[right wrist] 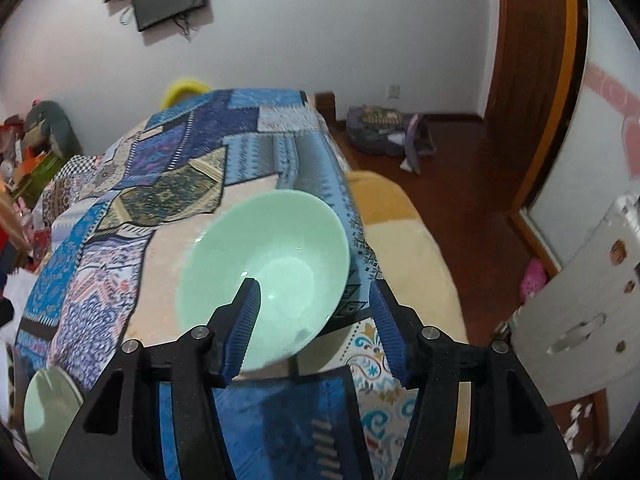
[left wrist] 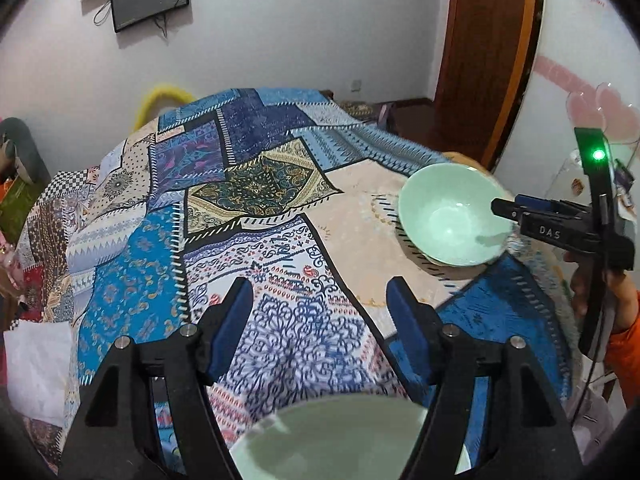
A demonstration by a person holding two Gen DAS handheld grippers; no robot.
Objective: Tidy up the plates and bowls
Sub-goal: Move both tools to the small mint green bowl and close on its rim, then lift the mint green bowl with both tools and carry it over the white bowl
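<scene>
A mint green bowl [left wrist: 452,216] [right wrist: 268,268] stands upright on the patterned cloth near its right edge. My right gripper [right wrist: 316,304] [left wrist: 498,206] hovers over the bowl's near right rim. Its jaws stand apart: one finger is over the inside of the bowl and the other is outside, and neither pad presses on the rim. A second pale green dish [left wrist: 332,436] [right wrist: 48,412] lies on the cloth at the near left, just under my left gripper [left wrist: 320,300]. That gripper is open, with only cloth showing between its fingers.
The patchwork cloth [left wrist: 248,200] covers a long surface running away from me, and a yellow blanket [right wrist: 396,232] hangs along its right side. A white drawer unit [right wrist: 584,304], a wooden door [right wrist: 528,80] and bare floor lie to the right. A hand [left wrist: 580,280] holds the right gripper.
</scene>
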